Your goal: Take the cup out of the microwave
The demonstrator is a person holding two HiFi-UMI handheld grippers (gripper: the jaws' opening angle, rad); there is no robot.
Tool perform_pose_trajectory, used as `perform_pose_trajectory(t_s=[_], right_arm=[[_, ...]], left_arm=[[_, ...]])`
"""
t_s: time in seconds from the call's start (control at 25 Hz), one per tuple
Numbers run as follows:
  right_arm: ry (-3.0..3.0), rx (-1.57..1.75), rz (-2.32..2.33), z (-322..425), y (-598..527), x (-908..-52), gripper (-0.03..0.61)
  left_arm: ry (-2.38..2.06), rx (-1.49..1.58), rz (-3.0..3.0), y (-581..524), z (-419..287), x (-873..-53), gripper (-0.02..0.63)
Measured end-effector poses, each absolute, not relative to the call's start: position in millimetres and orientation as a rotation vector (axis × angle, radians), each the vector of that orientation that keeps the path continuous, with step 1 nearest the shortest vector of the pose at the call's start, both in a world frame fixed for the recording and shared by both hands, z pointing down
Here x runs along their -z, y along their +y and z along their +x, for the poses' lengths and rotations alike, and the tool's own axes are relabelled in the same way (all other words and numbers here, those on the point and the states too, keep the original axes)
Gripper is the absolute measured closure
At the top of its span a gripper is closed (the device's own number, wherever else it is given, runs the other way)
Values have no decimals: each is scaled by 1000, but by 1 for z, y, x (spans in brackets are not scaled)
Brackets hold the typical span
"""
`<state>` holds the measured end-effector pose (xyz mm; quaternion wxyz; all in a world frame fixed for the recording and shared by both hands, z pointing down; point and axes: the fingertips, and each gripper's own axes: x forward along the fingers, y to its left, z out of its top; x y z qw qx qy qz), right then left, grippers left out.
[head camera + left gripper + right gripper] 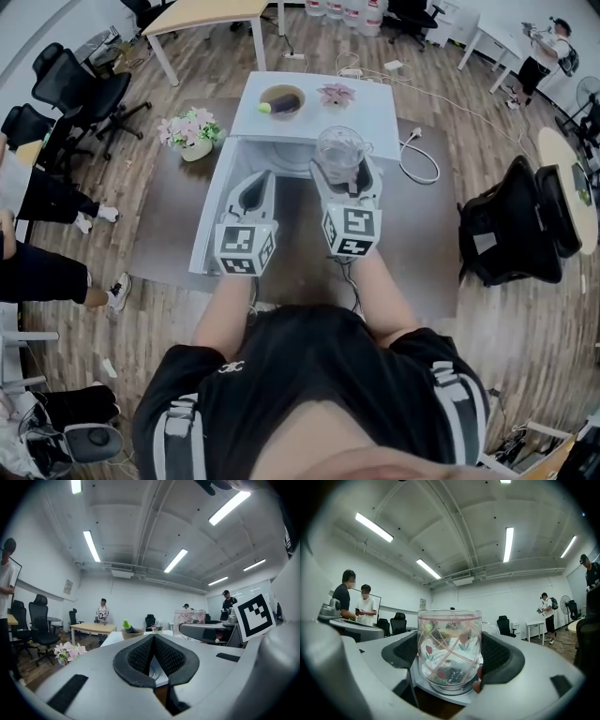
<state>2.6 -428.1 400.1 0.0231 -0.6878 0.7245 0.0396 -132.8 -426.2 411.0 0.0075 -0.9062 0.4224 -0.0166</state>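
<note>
A brown table (169, 234) bears the microwave (375, 114) and a flower pot (192, 131).

Surfaces from my station
I see a clear, glossy glass cup (450, 644); the right gripper (450, 652) has matt ribbed black pads (500, 656).

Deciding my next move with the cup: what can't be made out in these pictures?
- Inside of the microwave: head view, covered by the left gripper, the right gripper and the cup.
- Cup's underside: right gripper view, hidden by that gripper's body. Whether it is clear of the microwave cannot be told.
- Cup's contents: the patterned glass confuses both views, so I cannot tell.
</note>
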Motion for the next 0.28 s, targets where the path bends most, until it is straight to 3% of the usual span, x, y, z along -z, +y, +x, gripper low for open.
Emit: perform_pose_trajectory(t_s=[0.28], right_arm=[[2241, -122, -2134, 2, -430, -401, 158]], left_arm=[[1309, 57, -2832, -427, -131, -408, 612]])
